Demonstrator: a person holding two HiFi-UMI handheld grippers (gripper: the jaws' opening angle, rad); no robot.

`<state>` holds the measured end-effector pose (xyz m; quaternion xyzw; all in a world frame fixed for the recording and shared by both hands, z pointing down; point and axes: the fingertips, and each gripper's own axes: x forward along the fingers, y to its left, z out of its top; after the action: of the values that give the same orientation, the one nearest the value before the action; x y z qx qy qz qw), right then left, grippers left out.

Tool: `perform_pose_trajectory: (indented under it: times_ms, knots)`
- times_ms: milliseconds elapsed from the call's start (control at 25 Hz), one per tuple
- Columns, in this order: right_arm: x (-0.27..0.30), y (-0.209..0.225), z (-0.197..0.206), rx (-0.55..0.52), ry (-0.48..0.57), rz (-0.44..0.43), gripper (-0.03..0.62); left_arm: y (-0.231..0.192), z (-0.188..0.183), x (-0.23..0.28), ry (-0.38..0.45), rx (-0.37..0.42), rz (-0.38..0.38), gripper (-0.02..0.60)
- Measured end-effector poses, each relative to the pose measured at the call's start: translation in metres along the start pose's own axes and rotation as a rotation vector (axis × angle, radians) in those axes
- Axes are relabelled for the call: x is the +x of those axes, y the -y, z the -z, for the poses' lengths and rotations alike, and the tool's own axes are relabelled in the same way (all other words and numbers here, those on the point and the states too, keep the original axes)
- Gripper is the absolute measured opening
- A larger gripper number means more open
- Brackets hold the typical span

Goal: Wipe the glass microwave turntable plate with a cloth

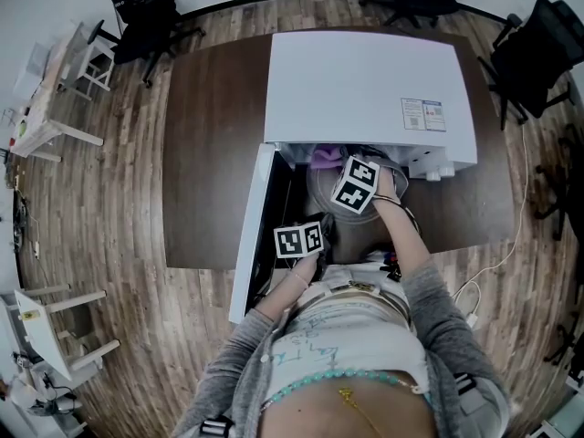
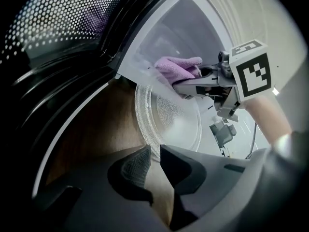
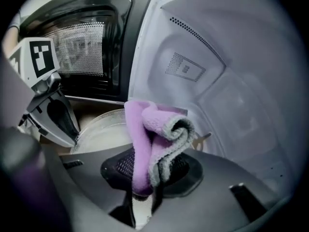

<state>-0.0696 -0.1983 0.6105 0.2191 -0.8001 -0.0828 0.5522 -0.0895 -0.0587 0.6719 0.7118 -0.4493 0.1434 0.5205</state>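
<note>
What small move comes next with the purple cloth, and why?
Probably lower the right gripper until its clamped purple-and-grey cloth touches the round clear glass turntable plate: it seems to hang above it, and the left gripper steadies the rim.

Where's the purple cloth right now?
In the right gripper view, the purple cloth is pinched in the right tongs, at the open microwave's mouth, by the glass plate.

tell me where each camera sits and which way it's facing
head view: on the person's head, looking down at the microwave on the table; torso and both forearms show.
left gripper view: on the left gripper, looking along its fingers, shut on the glass plate by its rim; the right forearm shows.
right gripper view: on the right gripper, looking into the cavity past the purple cloth it grips.
shared: both gripper views show glass plate and purple cloth.
</note>
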Motion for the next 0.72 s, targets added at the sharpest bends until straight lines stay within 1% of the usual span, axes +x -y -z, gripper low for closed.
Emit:
perform_pose_trajectory:
  times_ms: [480,720]
  knots:
    - [-0.008,0.03,0.027,0.124,0.0,0.114,0.112,-0.001,-0.001,0.0,-0.003,0.0,0.004,0.074]
    - [-0.015,0.035,0.046,0.175,-0.028,0.147,0.112,0.0,0.0,0.0,-0.002,-0.004,0.004,0.074]
